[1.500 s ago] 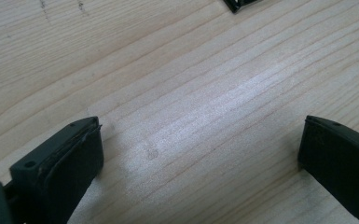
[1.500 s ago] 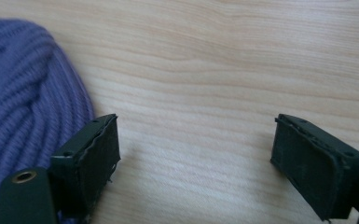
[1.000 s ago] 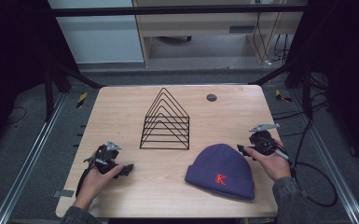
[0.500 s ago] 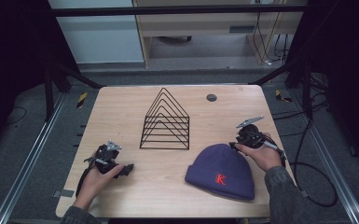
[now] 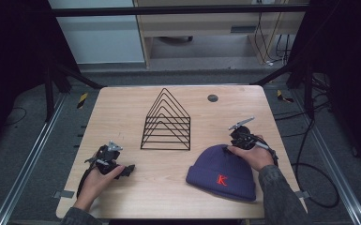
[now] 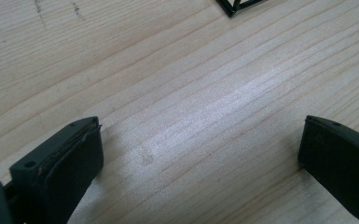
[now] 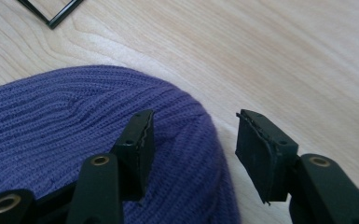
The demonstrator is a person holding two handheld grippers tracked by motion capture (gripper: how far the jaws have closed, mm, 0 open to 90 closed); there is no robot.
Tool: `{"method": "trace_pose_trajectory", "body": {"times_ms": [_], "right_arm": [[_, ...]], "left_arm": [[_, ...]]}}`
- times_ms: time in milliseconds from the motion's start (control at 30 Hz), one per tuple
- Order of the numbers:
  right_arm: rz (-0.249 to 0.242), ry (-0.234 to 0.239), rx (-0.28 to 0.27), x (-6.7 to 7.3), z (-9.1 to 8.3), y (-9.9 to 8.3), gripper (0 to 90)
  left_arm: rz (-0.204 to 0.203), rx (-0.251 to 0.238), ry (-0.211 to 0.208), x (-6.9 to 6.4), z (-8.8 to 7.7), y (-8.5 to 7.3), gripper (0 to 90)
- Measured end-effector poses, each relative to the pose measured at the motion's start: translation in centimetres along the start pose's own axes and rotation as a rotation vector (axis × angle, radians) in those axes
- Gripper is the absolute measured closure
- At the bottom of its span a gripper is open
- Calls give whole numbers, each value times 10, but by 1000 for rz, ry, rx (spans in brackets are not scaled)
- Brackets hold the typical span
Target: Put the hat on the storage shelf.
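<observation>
as the right gripper (image 7: pixel 193 154), jaws just parting, straddles the soft purple knit beanie's (image 7: pixel 65 121) edge unpinched, that floppy, light rim looks the best hold; left gripper (image 6: pixel 200 163) rests released.

Wire rack (image 5: pixel 166 121): black, triangular frames in a row, standing upright at the middle of the table.
Disc (image 5: pixel 212 98): small, dark, round, lying flat near the far edge.
Table (image 5: pixel 122 112): light wood, grain visible.
Floor (image 5: pixel 28 140): grey.
</observation>
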State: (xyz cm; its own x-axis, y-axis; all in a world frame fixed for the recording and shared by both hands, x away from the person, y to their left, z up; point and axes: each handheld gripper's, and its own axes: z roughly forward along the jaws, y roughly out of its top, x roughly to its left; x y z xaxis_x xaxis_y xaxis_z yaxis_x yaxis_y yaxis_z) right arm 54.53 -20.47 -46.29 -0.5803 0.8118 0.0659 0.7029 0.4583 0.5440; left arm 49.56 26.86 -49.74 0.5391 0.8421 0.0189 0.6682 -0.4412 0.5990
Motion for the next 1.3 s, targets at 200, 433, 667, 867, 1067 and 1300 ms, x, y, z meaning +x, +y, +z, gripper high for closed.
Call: {"method": "trace_pose_trajectory", "body": {"times_ms": [200, 433, 667, 867, 1067, 1300], "right_arm": [[-3, 7, 49, 7, 11, 2, 457], [-17, 0, 78, 10, 14, 2, 566], [-29, 16, 61, 10, 9, 1, 760], [-52, 13, 35, 12, 2, -1, 792], [-67, 22, -80, 13, -26, -6, 795], [-87, 53, -211, 20, -67, -12, 795]], "left_arm": [[0, 2, -2, 0, 0, 0, 0], [-3, 1, -4, -1, 0, 0, 0], [-3, 2, -4, -1, 0, 0, 0], [-2, 0, -4, -1, 0, 0, 0], [0, -1, -5, -1, 0, 0, 0], [4, -5, -7, -1, 0, 0, 0]]}}
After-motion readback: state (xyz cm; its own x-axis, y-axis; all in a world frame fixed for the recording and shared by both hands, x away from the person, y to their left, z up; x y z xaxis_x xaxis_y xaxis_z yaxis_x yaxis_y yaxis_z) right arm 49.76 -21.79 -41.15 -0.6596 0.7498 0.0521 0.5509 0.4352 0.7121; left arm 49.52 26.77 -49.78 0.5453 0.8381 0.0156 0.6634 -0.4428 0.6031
